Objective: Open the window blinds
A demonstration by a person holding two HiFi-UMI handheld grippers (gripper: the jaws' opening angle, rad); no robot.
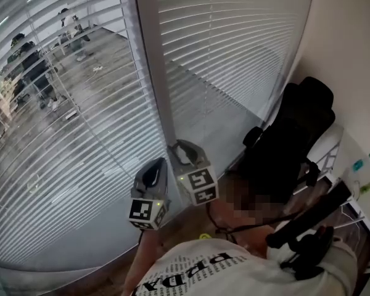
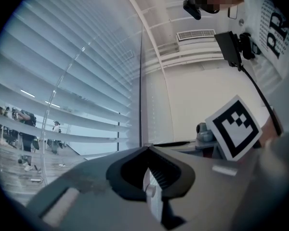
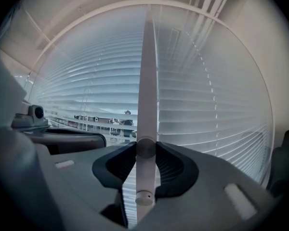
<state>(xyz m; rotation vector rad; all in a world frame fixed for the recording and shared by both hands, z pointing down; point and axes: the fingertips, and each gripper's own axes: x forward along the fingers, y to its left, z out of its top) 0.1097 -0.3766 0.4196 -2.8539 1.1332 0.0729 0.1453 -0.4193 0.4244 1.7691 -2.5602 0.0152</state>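
White slatted blinds [image 1: 228, 48] cover two window panes either side of a pale mullion [image 1: 151, 60]. The left blind's [image 1: 68, 134] slats are tilted, so the yard outside shows through them. A white tilt wand [image 3: 147, 81] hangs straight down in front of the mullion. My right gripper [image 3: 145, 148] is shut on it just above its capped end [image 3: 144, 198]. In the head view that gripper [image 1: 184, 148] points level at the mullion. My left gripper [image 1: 157, 164] is beside it to the left, and its tips meet [image 2: 147, 149]. A thin white strip in the gap behind them cannot be identified.
A black chair [image 1: 290, 147] stands against the wall at the right, close to the right-hand blind. A clear thin wand [image 2: 62, 81] hangs in front of the left blind. People walk in the yard outside [image 1: 31, 66]. A ceiling vent [image 2: 195, 34] shows overhead.
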